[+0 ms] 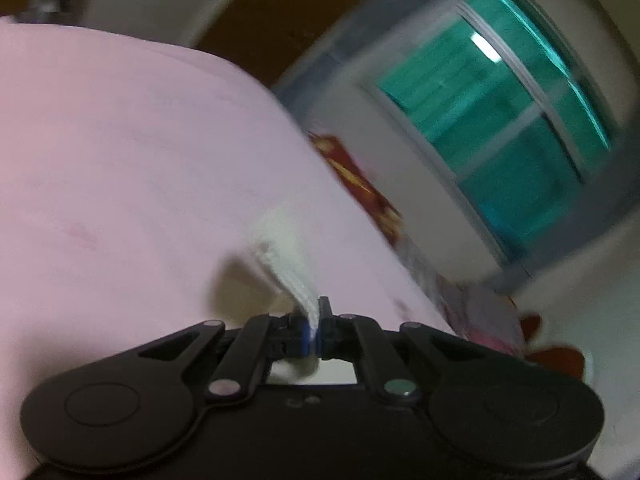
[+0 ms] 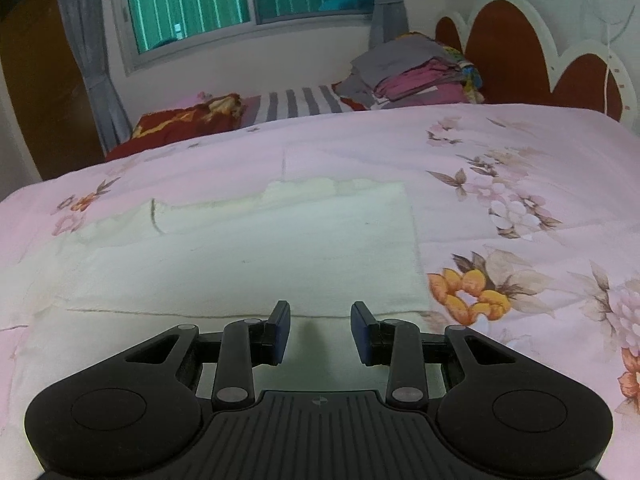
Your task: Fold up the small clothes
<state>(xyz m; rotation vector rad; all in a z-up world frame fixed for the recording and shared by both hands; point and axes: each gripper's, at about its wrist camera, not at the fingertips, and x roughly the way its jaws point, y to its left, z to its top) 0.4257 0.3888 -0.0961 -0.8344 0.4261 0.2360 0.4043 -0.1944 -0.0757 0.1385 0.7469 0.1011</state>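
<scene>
- The left gripper (image 1: 316, 330) has its fingers pinched together on a strip of white cloth (image 1: 286, 256); the strip rises from the fingers over the pink bedspread (image 1: 120, 152); this view is blurred and tilted, with a green-glazed window (image 1: 500, 120) at the right.
- The right gripper (image 2: 320, 334) hovers low with its fingers spread apart, gripping nothing; just ahead a cream cloth (image 2: 260, 248) lies spread flat on the floral bedspread (image 2: 500, 160).
- At the far side of the bed sit a red cushion (image 2: 180, 122) and a stack of folded clothes (image 2: 412, 76), well apart from the cream cloth.

No readable text, labels, numbers or signs anywhere
</scene>
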